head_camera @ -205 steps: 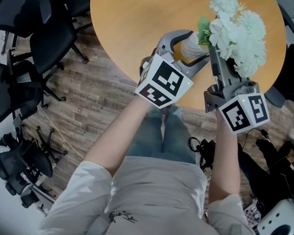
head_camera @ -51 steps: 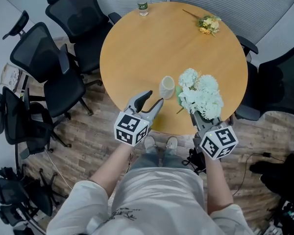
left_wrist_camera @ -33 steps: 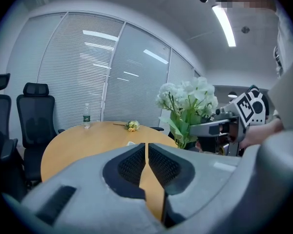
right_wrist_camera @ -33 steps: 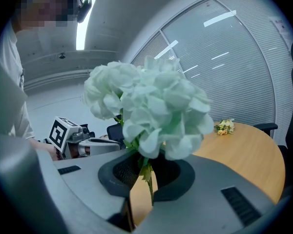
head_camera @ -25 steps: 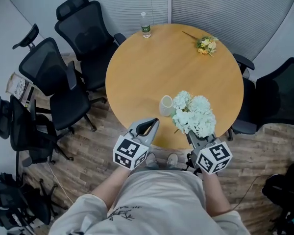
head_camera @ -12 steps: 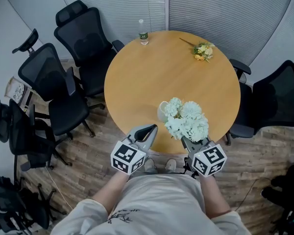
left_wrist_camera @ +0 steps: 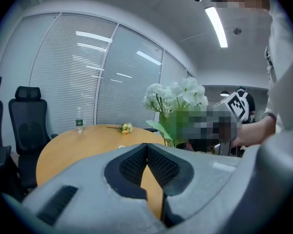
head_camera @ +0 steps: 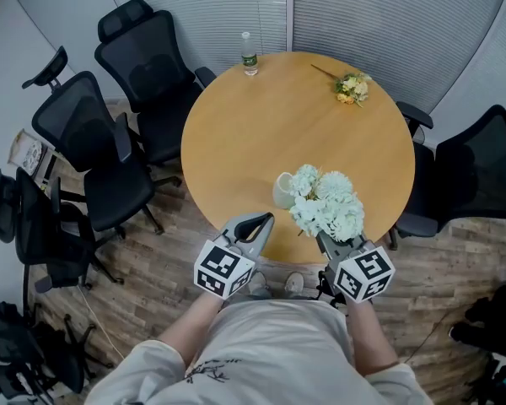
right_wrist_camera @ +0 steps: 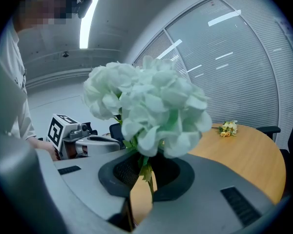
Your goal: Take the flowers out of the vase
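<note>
The table (head_camera: pixel 253 116) is bare across its middle and left, leaving free passage there; only the vase (head_camera: pixel 284 191) and the white flowers (head_camera: pixel 325 205) crowd the near edge. At the far rim stand a bottle (head_camera: pixel 250 54) and a small bouquet (head_camera: pixel 351 88) (well apart from each other). Chairs (head_camera: pixel 93 133) hem in the left side.

Round table (head_camera: pixel 261 116): warm orange-tan, plain. The flowers (head_camera: pixel 325 205): white blooms, green stems and leaves. The vase (head_camera: pixel 284 192): off-white. Small bouquet (head_camera: pixel 350 87): yellow and cream. Far bottle (head_camera: pixel 250 55): clear, green label. Office chairs (head_camera: pixel 110 133): black. The floor (head_camera: pixel 164 251): grey-brown plank pattern. Window blinds (head_camera: pixel 363 15): pale grey, fine horizontal slats. Both left gripper (left_wrist_camera: pixel 146 147) and right gripper (right_wrist_camera: pixel 145 172): grey bodies, black cross-hatched pads, cubes with black-and-white square markers. Person's shirt (head_camera: pixel 278 344): light beige.
</note>
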Demonstrator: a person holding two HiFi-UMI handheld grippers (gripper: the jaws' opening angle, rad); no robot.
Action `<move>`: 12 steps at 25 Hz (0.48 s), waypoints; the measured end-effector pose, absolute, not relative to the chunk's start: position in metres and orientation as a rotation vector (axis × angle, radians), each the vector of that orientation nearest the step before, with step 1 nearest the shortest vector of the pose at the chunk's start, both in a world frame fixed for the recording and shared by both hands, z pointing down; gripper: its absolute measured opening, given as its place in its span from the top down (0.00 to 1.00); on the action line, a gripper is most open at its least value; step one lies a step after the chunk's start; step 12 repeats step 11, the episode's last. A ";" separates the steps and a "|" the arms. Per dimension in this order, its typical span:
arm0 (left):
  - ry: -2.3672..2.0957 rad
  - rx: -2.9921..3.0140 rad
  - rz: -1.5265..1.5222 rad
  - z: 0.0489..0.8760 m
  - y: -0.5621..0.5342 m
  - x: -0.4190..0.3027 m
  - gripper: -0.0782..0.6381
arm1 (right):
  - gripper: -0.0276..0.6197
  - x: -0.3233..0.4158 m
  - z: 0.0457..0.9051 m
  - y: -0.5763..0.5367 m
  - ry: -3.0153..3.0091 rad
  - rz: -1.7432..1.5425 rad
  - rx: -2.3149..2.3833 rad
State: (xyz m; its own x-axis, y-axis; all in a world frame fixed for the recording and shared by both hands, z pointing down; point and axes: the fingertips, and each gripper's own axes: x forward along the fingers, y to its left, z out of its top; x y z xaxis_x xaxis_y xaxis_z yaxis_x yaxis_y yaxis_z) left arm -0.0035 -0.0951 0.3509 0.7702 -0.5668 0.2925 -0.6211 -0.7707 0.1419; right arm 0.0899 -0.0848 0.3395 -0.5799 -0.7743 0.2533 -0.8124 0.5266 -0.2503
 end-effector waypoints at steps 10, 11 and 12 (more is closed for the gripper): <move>-0.919 2.740 0.340 0.351 -0.096 -0.003 0.88 | 0.89 0.092 0.340 -0.085 -2.646 0.531 1.396; -0.920 2.740 0.341 0.352 -0.096 -0.003 0.88 | 0.89 0.092 0.340 -0.084 -2.647 0.531 1.396; -0.920 2.740 0.341 0.352 -0.096 -0.003 0.88 | 0.89 0.092 0.340 -0.084 -2.647 0.531 1.396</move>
